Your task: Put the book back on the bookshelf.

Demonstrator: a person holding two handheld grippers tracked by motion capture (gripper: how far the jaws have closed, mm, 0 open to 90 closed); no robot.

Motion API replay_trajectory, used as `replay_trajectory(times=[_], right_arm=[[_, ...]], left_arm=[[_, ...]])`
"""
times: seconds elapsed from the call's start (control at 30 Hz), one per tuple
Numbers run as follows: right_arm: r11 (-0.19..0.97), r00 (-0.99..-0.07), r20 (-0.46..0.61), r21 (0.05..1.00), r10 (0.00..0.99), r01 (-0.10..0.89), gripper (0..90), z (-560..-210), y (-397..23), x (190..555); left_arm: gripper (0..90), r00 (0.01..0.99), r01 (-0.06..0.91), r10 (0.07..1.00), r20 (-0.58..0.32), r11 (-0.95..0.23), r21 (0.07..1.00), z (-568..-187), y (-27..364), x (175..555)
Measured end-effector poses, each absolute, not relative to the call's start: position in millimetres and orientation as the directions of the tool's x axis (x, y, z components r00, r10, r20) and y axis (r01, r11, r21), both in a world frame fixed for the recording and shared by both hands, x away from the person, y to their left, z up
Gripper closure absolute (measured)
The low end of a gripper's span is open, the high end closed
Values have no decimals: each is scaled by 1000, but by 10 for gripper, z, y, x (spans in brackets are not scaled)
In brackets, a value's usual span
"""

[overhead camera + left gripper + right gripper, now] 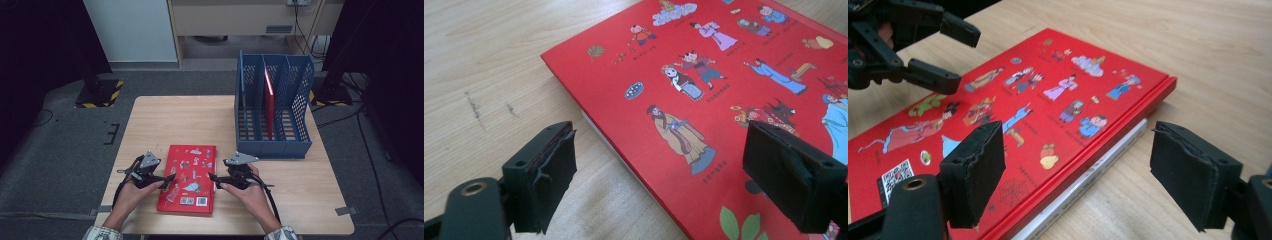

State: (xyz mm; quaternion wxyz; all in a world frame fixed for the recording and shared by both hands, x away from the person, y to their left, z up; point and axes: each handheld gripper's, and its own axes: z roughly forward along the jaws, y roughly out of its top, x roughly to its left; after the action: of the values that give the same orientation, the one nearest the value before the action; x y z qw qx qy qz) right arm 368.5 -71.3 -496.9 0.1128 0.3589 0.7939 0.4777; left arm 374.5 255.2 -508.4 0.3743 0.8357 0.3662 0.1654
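Lying flat near the front edge of the wooden table (pixel 165 112), a red book (pixel 189 176) with cartoon figures on its cover is seen in the high view, flanked by the left gripper (pixel 169 180) at its left edge and the right gripper (pixel 212 179) at its right edge; a blue file rack (pixel 272 145) with a red book upright in it stands well apart, farther back on the right. From the left gripper view, the jaws are spread with nothing clamped: one is over bare wood, the other over the cover, and the book's edge (pixel 624 165) is between them. From the right gripper view, the jaws are likewise released, straddling the book's edge (pixel 1098 165), and the left gripper (pixel 950 55) is seen beyond, also unclenched.
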Motion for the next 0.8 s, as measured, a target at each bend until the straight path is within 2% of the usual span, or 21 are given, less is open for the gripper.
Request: replay_trajectory(times=[0.4, 0.8], right_arm=[[324, -740, 170, 819, 651, 473, 201, -5049, -612, 3652], [347, -753, 182, 803, 632, 485, 181, -5110, -558, 3646]], left_arm=[[111, 695, 516, 717, -42, -458, 724, -5151, 2507, 3758], [78, 696, 562, 706, -130, -423, 711, -5196, 2499, 3784]])
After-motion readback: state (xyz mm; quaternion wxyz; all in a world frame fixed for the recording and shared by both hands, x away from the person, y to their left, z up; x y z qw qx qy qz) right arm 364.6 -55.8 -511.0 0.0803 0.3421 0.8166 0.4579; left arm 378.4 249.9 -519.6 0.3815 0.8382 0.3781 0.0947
